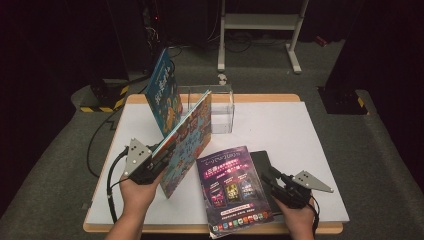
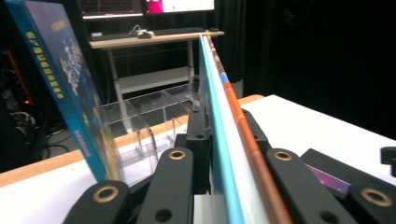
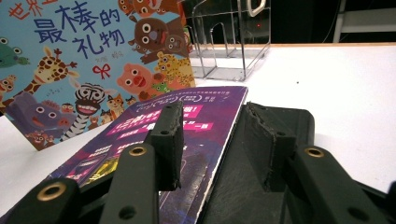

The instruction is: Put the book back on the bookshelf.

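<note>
The person's forearms are seen nearest the camera in the high view, coming in at the bottom edge, each hand carrying a gripper. The white table (image 1: 300, 150) is the largest thing in the scene. On it, toward its far edge, a clear acrylic book rack (image 1: 215, 112) stands, with a blue picture book (image 1: 162, 95) already leaning upright at its left end. Next in size, an animal picture book (image 1: 187, 145) is held tilted on edge between the rack and the person, its lower near corner clamped in the left gripper (image 1: 150, 167); in the left gripper view the jaws are seen pressed flat against both covers, with the spine running straight away from them toward the rack. A purple magazine (image 1: 235, 187) lies flat near the front edge, partly over a dark notebook (image 1: 262, 165). The right gripper (image 1: 275, 182) rests low beside these two, its jaws partly apart with nothing between the pads; in the right gripper view the magazine's edge lies below the gap.

The coming move is judged to turn on one relation: the rack lies ahead of the held book and slightly right, in line with the book's long axis, so the left hand is the nearer one for sliding it into a slot.
</note>
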{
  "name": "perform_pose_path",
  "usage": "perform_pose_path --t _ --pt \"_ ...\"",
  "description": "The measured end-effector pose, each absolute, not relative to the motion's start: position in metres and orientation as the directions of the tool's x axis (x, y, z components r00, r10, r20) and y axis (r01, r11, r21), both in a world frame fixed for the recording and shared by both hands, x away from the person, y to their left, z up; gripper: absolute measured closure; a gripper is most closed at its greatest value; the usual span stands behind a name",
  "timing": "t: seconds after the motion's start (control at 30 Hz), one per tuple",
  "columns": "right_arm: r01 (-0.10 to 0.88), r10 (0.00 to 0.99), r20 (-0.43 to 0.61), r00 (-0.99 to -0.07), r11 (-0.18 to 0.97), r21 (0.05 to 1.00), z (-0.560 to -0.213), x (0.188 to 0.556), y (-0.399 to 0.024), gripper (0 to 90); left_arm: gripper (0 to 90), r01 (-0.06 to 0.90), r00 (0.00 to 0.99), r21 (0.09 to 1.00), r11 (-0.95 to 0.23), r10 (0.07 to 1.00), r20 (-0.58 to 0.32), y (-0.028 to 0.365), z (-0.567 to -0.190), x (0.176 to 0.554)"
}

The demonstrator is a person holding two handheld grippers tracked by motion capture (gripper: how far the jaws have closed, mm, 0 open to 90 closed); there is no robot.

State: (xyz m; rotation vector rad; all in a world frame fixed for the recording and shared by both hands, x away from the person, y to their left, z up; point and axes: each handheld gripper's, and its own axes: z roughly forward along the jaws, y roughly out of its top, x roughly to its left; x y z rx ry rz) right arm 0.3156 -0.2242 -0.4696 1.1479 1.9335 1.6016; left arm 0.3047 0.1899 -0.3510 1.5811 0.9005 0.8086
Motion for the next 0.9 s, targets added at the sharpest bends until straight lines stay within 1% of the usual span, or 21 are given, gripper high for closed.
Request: perform_pose_path --t 0.37,0.57,0.67,0.8,0.9 --pt "0.356 0.774 0.232 -0.589 -0.009 0.934 -0.470 0.317 -0.227 57.9 80.8 0.121 0.492 0.982 -0.145 0.868 0.067 0.186 -0.347 0.309" --pt "0.357 0.774 0.240 -0.586 -0.019 0.934 -0.470 0.317 -0.228 57.9 81.0 0.123 0.492 0.985 -0.121 0.869 0.045 0.190 -0.335 0.317" --pt "0.362 0.774 0.246 -0.583 -0.024 0.932 -0.470 0.317 -0.229 57.9 81.0 0.113 0.474 0.991 -0.076 0.880 0.013 0.203 -0.324 0.314" --pt "0.363 0.773 0.250 -0.583 -0.028 0.931 -0.470 0.318 -0.230 57.9 81.0 0.083 0.436 0.996 -0.037 0.900 -0.003 0.223 -0.314 0.301" --pt "0.365 0.772 0.255 -0.582 -0.032 0.930 -0.470 0.318 -0.230 57.9 80.9 0.081 0.400 0.997 -0.020 0.916 -0.014 0.237 -0.312 0.293"
